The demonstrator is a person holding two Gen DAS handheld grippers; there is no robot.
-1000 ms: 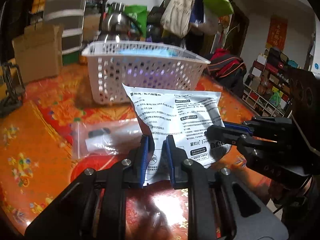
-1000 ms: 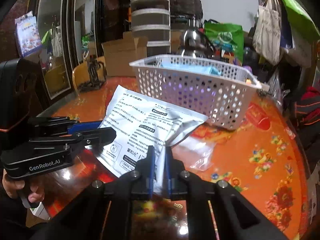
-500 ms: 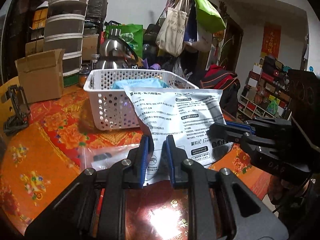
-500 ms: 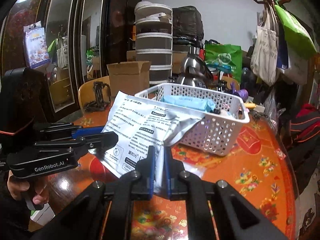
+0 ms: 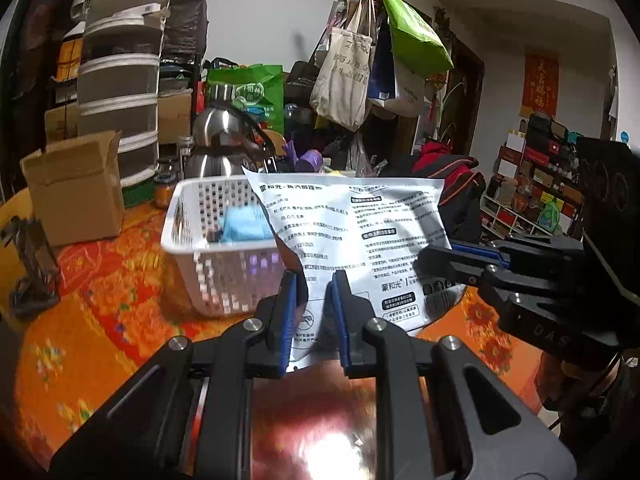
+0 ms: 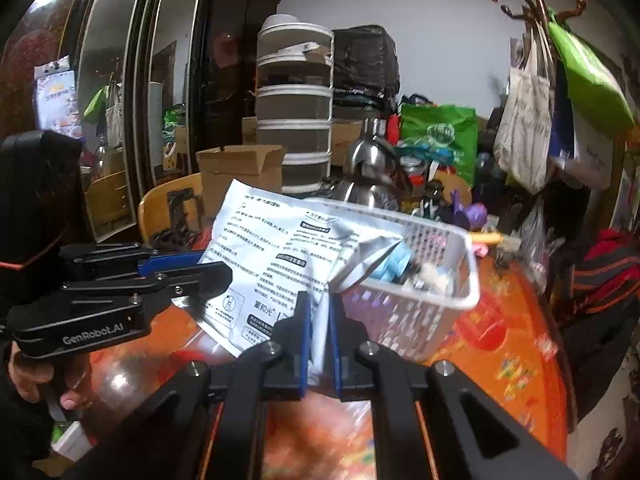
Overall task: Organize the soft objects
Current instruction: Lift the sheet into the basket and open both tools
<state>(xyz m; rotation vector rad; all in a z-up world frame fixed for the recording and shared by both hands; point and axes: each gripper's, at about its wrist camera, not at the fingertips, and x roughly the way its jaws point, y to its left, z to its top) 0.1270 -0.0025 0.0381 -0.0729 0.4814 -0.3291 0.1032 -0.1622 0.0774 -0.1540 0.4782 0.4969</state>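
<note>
Your left tongs (image 5: 314, 312) are clamped on the bottom edge of the white printed packet (image 5: 360, 240), and your right tongs (image 6: 319, 328) pinch the same packet (image 6: 276, 264) at its other lower corner, so you hold it stretched between both hands. The packet hangs in the air above the orange patterned table (image 5: 100, 300), print facing you, in front of the white plastic basket (image 5: 180, 216). In the right wrist view its far corner is crumpled and overlaps the basket's near rim (image 6: 460, 304) (whether it touches the rim is not clear). Inside the basket lies a blue soft pack (image 5: 244, 226) with a few smaller items beside it. A cardboard box (image 5: 76, 188) and a steel kettle (image 5: 224, 140) stand on the table behind the basket.
</note>
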